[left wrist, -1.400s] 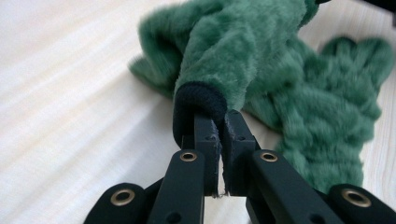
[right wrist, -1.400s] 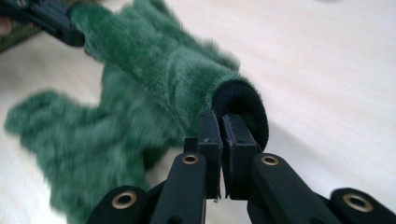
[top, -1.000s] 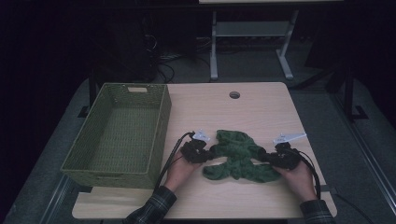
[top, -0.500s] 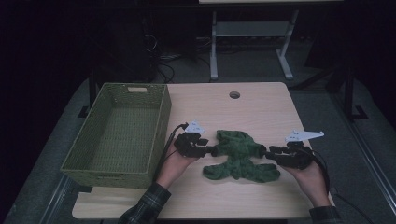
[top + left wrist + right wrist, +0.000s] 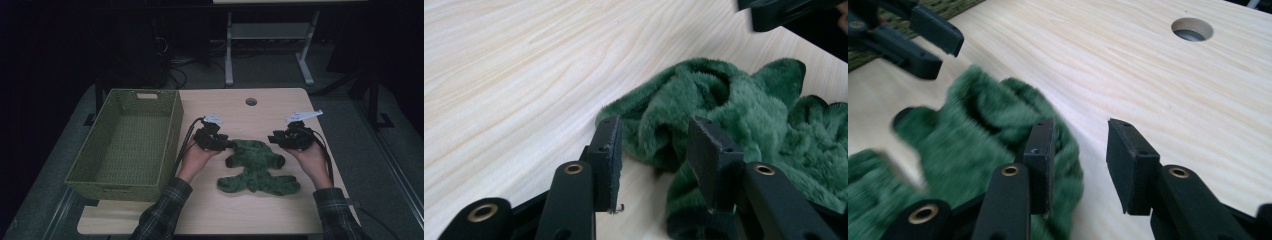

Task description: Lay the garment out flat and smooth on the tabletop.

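A fuzzy green garment (image 5: 255,165) lies spread out on the wooden table (image 5: 260,112). My left gripper (image 5: 229,144) hovers at its upper left end, its jaws having just been opening. In the left gripper view the left gripper (image 5: 656,132) stands open just above a fold of the garment (image 5: 744,110), pads apart from the fabric. My right gripper (image 5: 274,138) hangs at the garment's upper right end; its jaws have just been opening too. The right gripper (image 5: 1078,132) is open over bare wood, with the garment (image 5: 973,130) behind its left finger.
A green woven basket (image 5: 145,92) stands empty at the table's left side. A round cable hole (image 5: 251,102) sits near the far edge. Table legs and cables lie on the dark floor beyond. Both forearms in plaid sleeves come in from the bottom.
Both grippers went from shut on the garment's ends to open, let it go and rose away from it, the right one moving outward. The garment now lies flatter.
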The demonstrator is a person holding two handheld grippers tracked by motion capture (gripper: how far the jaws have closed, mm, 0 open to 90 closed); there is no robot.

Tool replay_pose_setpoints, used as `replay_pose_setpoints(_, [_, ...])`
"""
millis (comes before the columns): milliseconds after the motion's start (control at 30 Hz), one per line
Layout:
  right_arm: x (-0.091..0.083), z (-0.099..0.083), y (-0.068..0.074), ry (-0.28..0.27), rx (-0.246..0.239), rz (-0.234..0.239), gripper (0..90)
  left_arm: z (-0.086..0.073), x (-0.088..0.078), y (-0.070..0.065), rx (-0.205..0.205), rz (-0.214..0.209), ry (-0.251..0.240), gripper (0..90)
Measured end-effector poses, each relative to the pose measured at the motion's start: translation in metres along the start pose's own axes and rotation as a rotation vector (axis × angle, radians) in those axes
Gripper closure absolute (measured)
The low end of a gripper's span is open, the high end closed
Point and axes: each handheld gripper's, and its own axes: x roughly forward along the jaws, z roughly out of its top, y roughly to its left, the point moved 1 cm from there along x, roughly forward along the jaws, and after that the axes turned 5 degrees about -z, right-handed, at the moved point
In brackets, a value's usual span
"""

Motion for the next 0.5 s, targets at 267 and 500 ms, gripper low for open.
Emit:
replay_pose_setpoints(267, [0.047, 0.006, -0.001, 0.098, 0.012, 0.034, 63.1, 0.003, 0.007, 0.0, 0.013, 0.004, 0.005, 53.6])
replay_pose_setpoints(500, [0.074, -0.004, -0.001, 0.191, -0.007, 0.034, 86.2, 0.003, 0.006, 0.004, 0.023, 0.021, 0.014, 52.3])
